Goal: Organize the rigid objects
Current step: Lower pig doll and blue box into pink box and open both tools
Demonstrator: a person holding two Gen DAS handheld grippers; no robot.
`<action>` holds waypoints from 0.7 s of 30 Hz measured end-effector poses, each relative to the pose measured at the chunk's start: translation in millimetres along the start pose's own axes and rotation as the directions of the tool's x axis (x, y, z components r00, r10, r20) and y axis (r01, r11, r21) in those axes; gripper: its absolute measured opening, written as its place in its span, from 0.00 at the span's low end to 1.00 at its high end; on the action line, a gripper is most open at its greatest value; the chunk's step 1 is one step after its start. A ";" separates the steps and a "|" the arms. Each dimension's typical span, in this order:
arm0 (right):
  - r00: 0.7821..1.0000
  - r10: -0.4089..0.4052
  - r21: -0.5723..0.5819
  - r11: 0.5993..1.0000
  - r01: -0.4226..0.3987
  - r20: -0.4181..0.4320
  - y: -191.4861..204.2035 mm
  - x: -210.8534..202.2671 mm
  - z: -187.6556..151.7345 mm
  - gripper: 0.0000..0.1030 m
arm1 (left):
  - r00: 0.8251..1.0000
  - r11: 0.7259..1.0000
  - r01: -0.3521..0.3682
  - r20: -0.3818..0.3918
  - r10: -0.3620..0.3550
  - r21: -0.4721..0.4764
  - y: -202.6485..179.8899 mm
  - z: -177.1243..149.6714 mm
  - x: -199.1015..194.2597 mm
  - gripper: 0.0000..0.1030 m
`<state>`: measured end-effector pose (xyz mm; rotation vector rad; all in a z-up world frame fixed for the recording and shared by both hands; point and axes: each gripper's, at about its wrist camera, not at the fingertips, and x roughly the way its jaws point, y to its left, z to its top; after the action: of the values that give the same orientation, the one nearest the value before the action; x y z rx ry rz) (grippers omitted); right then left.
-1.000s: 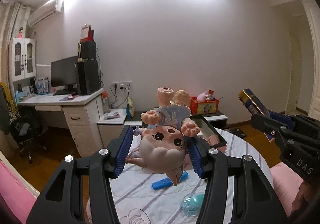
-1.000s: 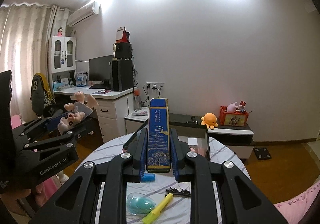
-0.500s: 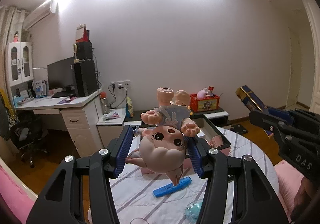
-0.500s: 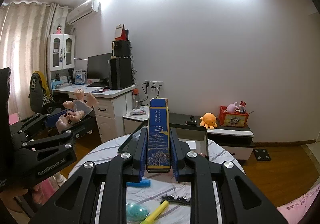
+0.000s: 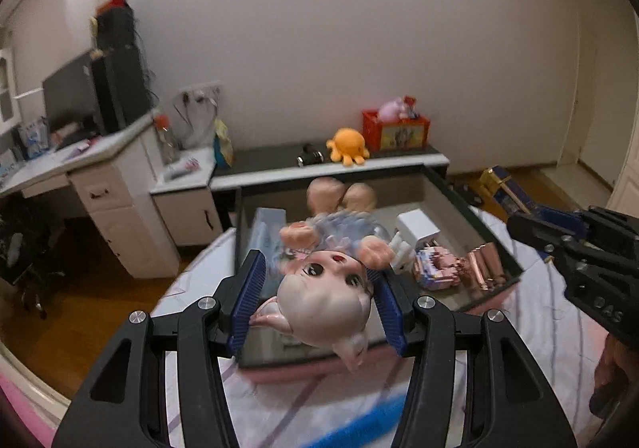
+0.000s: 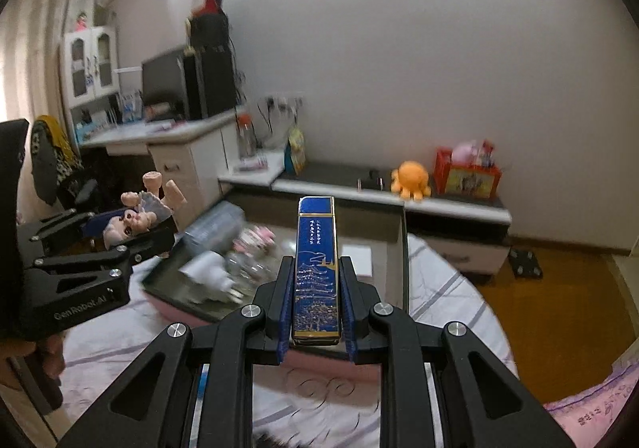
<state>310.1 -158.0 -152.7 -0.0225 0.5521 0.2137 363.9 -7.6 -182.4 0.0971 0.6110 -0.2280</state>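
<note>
We find left gripper (image 5: 315,298) closing on doll (image 5: 325,296), frame centre, above tray (image 5: 477,232). We judge: light, hard, smooth head; grip head sides. Right gripper (image 6: 315,304) clamps blue box (image 6: 316,268): stiff, glossy, light.

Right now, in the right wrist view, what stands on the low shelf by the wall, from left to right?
Dark cylinder → orange octopus plush → red toy box.

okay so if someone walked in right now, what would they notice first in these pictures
A pale big-eyed plastic doll hangs upside down between the left gripper's blue pads, whose jaws are closing, over the dark open storage box. The right gripper clamps a long blue-and-gold case upright, above the striped table.
</note>
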 end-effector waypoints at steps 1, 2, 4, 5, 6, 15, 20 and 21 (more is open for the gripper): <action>1.000 -0.005 0.009 1.000 0.005 -0.025 -5.8 11.5 -0.8 0.20 | 0.999 1.000 0.023 -0.030 -0.023 -0.001 -1.3 1.8 13.3 0.47; 0.998 -0.012 0.015 1.000 0.013 -0.053 -11.2 23.9 -1.3 0.20 | 0.998 0.999 0.039 -0.044 -0.039 -0.003 -3.4 3.7 25.6 0.44; 0.995 -0.005 0.035 0.999 0.008 -0.100 -21.0 47.3 -2.5 0.20 | 0.997 0.999 0.035 -0.073 -0.033 0.019 -9.1 7.4 46.7 0.44; 0.992 0.000 0.040 0.999 0.005 -0.125 -24.5 58.0 -3.7 0.20 | 0.995 0.999 0.030 -0.092 -0.027 0.030 -11.6 8.3 57.1 0.44; 0.990 -0.002 0.040 0.999 0.007 -0.142 -27.0 65.3 -5.4 0.20 | 0.994 0.999 0.030 -0.107 -0.026 0.036 -13.6 8.1 65.5 0.44; 0.981 0.023 0.084 0.996 -0.007 -0.190 -35.2 86.2 -15.0 0.34 | 0.994 1.000 0.001 -0.106 -0.002 -0.003 -0.8 2.4 72.7 0.82; 0.993 0.021 0.070 0.997 -0.013 -0.113 -28.9 53.7 -0.2 0.63 | 0.999 0.999 -0.028 -0.018 0.028 -0.032 7.4 2.9 25.8 0.92; 0.995 0.020 0.069 0.998 -0.014 -0.094 -26.6 43.0 2.6 0.71 | 0.999 0.999 -0.035 0.009 0.036 -0.038 8.4 1.3 11.7 0.95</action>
<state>352.7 -175.4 -173.9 0.0386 0.6540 0.2112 376.0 -1.8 -187.9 0.0701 0.6032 -0.1824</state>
